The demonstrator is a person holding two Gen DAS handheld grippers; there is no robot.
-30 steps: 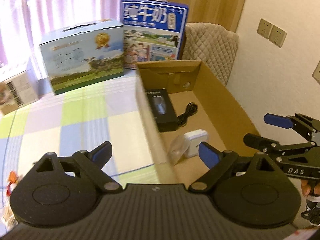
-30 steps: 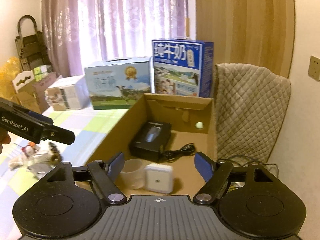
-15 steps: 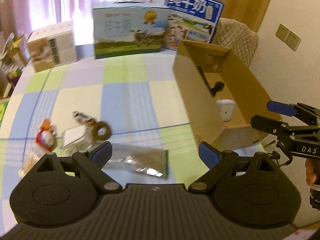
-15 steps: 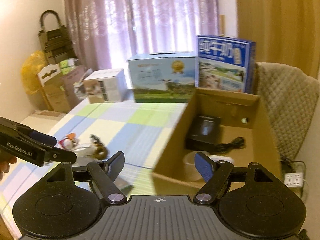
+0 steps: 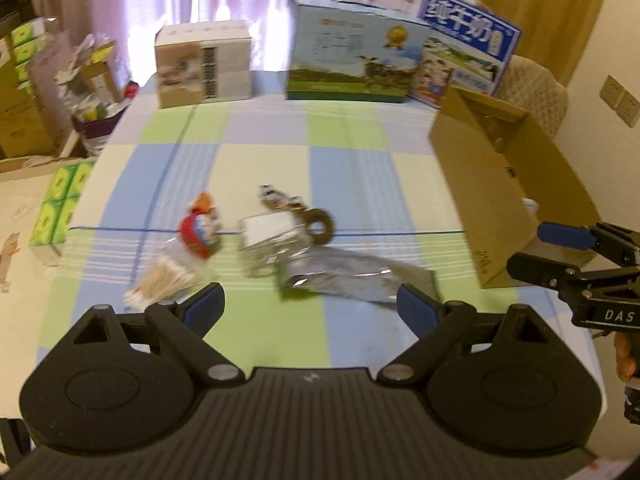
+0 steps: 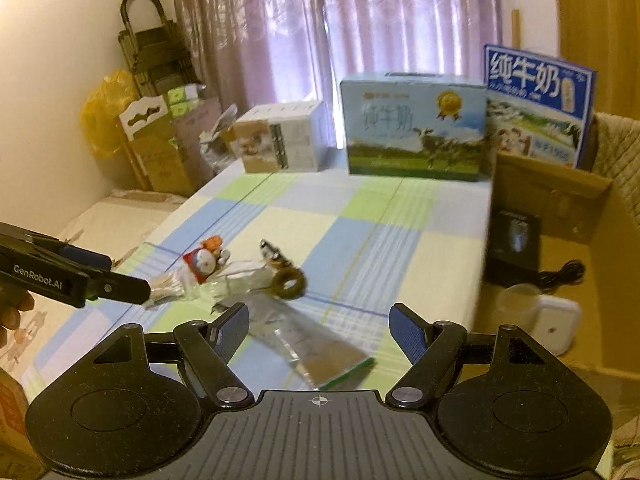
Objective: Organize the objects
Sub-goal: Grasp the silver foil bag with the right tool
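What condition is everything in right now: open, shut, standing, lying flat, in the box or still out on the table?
Left gripper: open, holding nothing.
Right gripper: open, holding nothing.
Cardboard box: open on top, partly filled.
Black case: inside the box.
White adapter: inside the box.
Silver foil pouch: lying flat on the table.
Brown ring: lying on the table.
Cotton swabs: bundled, lying on the table.
Toy figure: lying on the table.

- Tablecloth (image 5: 264,140): checked in pale blue, light green and cream, with thin blue lines.
- Cardboard box (image 5: 500,184), at the cloth's right edge: plain brown.
- Pouch (image 5: 352,272), on the cloth: silver foil, green edge.
- Ring (image 5: 319,220), behind the pouch: dark brown.
- Toy figure (image 5: 200,228), left of the ring: red, white and orange.
- Milk carton (image 6: 538,108), behind the cardboard box: blue, white characters.
- Curtains (image 6: 360,20): mauve.
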